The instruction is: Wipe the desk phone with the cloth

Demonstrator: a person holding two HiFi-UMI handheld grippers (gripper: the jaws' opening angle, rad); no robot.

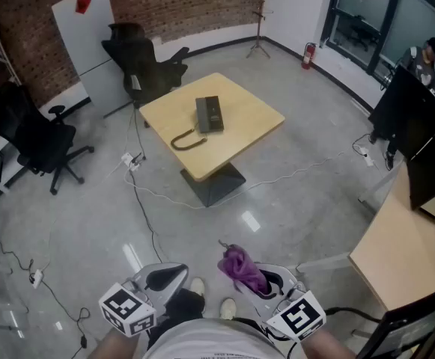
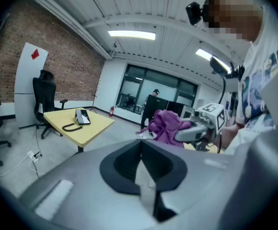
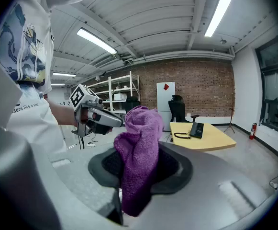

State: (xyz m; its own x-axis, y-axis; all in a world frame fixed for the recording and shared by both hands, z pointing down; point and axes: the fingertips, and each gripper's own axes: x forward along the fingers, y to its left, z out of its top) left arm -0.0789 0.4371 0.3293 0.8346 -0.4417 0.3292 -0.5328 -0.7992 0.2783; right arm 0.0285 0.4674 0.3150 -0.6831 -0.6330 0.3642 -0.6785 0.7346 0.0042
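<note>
- A black office chair [image 1: 41, 137] stands on the floor at the far left, well apart from the desk.
- The left gripper [image 1: 165, 278] hangs low, close to the person's body. In its own view the jaws are pressed together with nothing between them.
- The desk phone [image 1: 209, 114] lies near the middle of the yellow desk [image 1: 254, 118], well across the floor from both grippers.
- A dark handset [image 1: 189, 140] lies on the desk just beside the phone, on the side nearer the person.
- The right gripper [image 1: 268, 283] is level with the left one, close beside it. Its jaws are clamped on the purple cloth [image 1: 239, 266].
- In the right gripper view the cloth fills the gap between the jaws and bunches up above them.
- A person [image 1: 424, 57] stands at the far right, behind a dark panel [image 1: 408, 114].
</note>
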